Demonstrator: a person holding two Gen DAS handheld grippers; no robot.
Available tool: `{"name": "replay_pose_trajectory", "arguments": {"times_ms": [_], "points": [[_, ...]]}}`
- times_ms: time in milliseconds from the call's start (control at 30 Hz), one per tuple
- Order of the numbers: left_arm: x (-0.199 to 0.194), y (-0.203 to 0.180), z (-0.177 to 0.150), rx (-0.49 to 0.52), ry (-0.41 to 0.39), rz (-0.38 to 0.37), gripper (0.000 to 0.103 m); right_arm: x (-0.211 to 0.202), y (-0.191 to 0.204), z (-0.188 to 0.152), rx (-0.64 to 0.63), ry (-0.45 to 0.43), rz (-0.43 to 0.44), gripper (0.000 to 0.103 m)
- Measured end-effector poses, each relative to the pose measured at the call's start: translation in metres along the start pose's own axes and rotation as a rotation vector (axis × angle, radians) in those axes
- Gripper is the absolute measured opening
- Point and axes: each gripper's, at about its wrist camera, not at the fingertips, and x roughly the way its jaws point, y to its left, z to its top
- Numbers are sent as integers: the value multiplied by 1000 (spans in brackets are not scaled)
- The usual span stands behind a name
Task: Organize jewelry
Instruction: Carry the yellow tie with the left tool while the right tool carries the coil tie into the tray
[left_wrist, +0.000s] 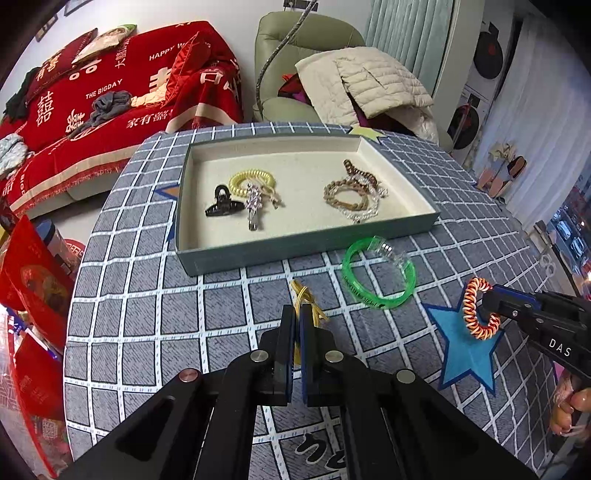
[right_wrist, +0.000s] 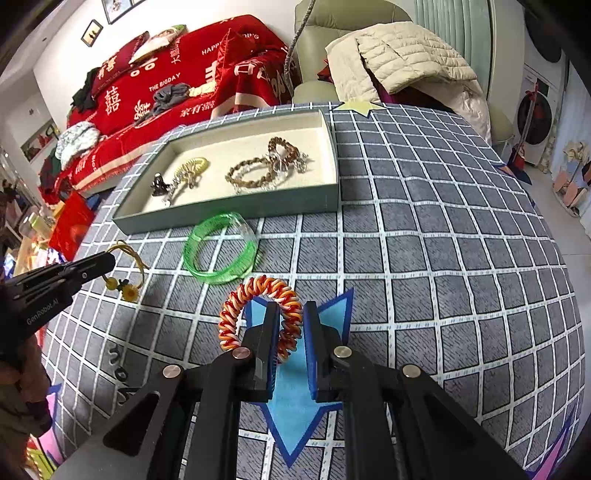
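With the tray already holding sorted pieces, the left hand-held gripper pinches the yellow cord on the near surface, while the right hand-held gripper, jaws apart, straddles the coiled red-orange bracelet.

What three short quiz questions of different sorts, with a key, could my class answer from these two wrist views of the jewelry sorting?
1. True or false: the green bangle lies inside the tray.
2. Multiple choice: the left gripper is shut on A) the black hair clip, B) the yellow cord, C) the green bangle.
3. Fill in: the right gripper straddles the red, orange and white ____ hair tie on the blue star.

Key: 1 false, it lies on the tablecloth in front of the tray; 2 B; 3 spiral.
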Motion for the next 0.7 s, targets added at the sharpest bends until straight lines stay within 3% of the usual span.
{"name": "replay_pose_trajectory", "arguments": {"times_ms": [700], "points": [[-9, -4, 70, 14, -109, 16, 23, -13, 7, 81, -4, -103, 61, 14]]}}
